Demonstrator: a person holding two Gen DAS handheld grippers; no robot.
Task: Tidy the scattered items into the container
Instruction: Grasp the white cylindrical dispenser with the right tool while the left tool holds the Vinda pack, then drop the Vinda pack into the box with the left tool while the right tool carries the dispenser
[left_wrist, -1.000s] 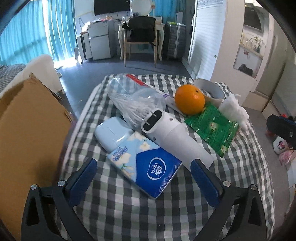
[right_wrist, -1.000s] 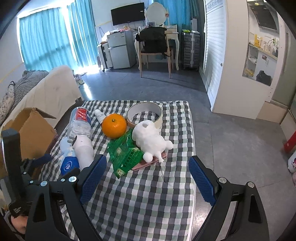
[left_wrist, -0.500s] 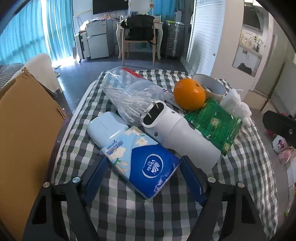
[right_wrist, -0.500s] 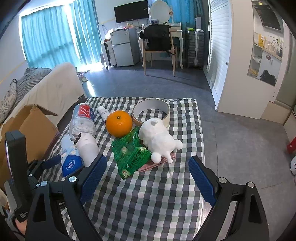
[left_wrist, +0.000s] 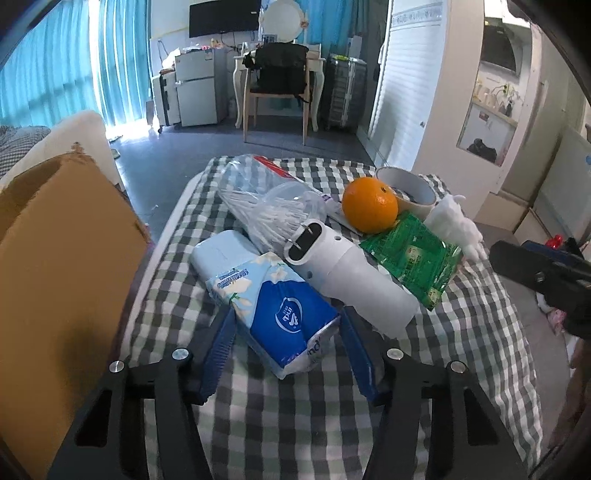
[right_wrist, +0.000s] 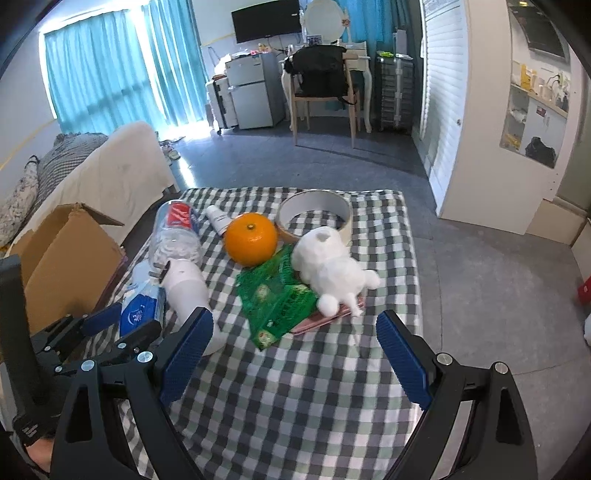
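Note:
My left gripper (left_wrist: 288, 350) has closed onto the near end of a blue tissue pack (left_wrist: 273, 302) lying on the checked table; its pads touch both sides. In the right wrist view the left gripper (right_wrist: 122, 325) shows at the pack (right_wrist: 142, 314). Beside the pack lie a white cylinder device (left_wrist: 347, 273), a clear bag of cotton swabs (left_wrist: 266, 203), an orange (left_wrist: 369, 205), a green packet (left_wrist: 410, 254), a white plush toy (right_wrist: 328, 266) and a tape roll (right_wrist: 314, 210). My right gripper (right_wrist: 295, 354) is open and empty above the table's near part. A cardboard box (left_wrist: 62, 266) stands at the left.
A small white tube (right_wrist: 218, 219) lies behind the orange and a pink flat item (right_wrist: 321, 321) lies under the plush toy. The table edge (right_wrist: 413, 266) drops to the floor on the right. A sofa (right_wrist: 118, 166) stands behind the box.
My left gripper moved forward and narrowed its jaws from wide open onto the tissue pack. My right gripper moved slightly closer to the table and stayed open.

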